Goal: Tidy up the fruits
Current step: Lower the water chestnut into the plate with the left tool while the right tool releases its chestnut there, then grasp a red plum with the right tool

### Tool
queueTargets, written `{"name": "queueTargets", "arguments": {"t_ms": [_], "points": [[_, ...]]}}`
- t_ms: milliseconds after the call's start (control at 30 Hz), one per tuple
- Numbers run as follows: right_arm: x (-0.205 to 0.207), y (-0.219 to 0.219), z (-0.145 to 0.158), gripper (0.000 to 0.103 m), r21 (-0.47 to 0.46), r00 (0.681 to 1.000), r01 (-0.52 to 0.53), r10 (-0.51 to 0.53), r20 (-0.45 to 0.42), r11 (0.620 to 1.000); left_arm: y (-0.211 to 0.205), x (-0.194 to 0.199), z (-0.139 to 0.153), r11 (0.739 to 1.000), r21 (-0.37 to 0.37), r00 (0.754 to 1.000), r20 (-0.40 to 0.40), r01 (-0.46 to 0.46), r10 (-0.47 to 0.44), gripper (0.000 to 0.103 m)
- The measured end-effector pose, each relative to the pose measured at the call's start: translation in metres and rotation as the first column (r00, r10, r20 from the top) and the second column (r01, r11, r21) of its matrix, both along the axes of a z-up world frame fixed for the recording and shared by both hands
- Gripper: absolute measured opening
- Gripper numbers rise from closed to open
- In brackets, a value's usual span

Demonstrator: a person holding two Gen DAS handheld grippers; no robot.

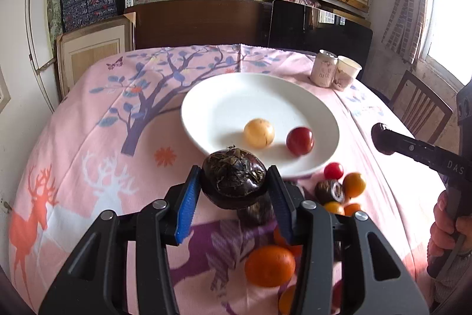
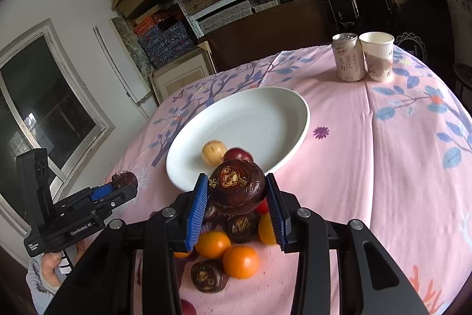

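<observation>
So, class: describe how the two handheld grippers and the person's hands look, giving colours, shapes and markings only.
Both the left gripper and the right gripper have matte black angular frames with silver round bolts and ribbed blue finger pads. Seen from the right wrist camera, the left one's boxy black body carries white "GenRobot.AI" lettering. The left hand shows a grey knitted cuff.

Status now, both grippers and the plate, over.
Left gripper shut on a water chestnut. Right gripper shut on another chestnut. Plate holds two fruits; the pile waits. Nothing blocks the plate.
</observation>
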State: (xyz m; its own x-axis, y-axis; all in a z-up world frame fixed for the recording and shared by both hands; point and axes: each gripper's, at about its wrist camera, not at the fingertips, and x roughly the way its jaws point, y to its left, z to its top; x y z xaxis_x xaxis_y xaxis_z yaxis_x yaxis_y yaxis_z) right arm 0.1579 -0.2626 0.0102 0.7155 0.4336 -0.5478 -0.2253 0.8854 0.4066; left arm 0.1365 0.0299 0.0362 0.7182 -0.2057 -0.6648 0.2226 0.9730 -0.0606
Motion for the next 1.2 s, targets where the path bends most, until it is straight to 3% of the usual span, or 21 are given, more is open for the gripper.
{"name": "queueTargets", "arguments": {"t_ms": [333, 467, 533, 733, 833, 900, 1067, 1200], "points": [[0.089, 0.02, -0.025, 0.04, -0.019, 0.995, 0.008, -0.01, -0.1, 1.0, -0.029, 0.079, -0.022, 1.0, 0.013, 0.999, -0.05, -0.012, 0.012, 0.045], [0.099, 0.02, -0.034, 0.042, -0.016, 0.994, 0.013, -0.015, -0.11, 1.0, -0.029, 0.087, -0.038, 0.999, 0.032, 0.997, -0.076, -0.003, 0.006, 0.046], [0.098, 0.016, -0.035, 0.048, 0.001, 0.993, 0.027, -0.026, -0.116, 1.0, -0.027, 0.086, -0.042, 1.0, 0.026, 0.996, -0.084, -0.003, 0.005, 0.051], [0.076, 0.008, -0.023, 0.05, 0.007, 0.997, 0.039, -0.038, -0.071, 0.999, -0.019, 0.07, -0.037, 1.0, 0.003, 0.998, -0.057, -0.011, 0.011, 0.059], [0.054, 0.002, -0.016, 0.06, -0.014, 0.998, 0.062, -0.062, -0.015, 0.998, -0.007, 0.055, -0.031, 0.999, -0.018, 0.999, -0.029, -0.046, 0.045, 0.071], [0.037, -0.001, -0.015, 0.064, -0.028, 0.997, 0.074, -0.074, 0.014, 0.997, 0.0, 0.044, -0.03, 0.998, -0.033, 0.998, -0.018, -0.061, 0.061, 0.072], [0.003, -0.007, -0.027, 0.073, -0.065, 0.996, 0.084, -0.083, 0.016, 0.994, 0.017, 0.01, -0.042, 0.993, -0.035, 0.993, -0.039, -0.114, 0.112, 0.084], [-0.02, -0.02, -0.027, 0.084, -0.031, 0.993, 0.118, -0.117, 0.034, 0.993, 0.025, -0.018, -0.042, 0.989, -0.058, 0.991, -0.018, -0.135, 0.134, 0.092]]}}
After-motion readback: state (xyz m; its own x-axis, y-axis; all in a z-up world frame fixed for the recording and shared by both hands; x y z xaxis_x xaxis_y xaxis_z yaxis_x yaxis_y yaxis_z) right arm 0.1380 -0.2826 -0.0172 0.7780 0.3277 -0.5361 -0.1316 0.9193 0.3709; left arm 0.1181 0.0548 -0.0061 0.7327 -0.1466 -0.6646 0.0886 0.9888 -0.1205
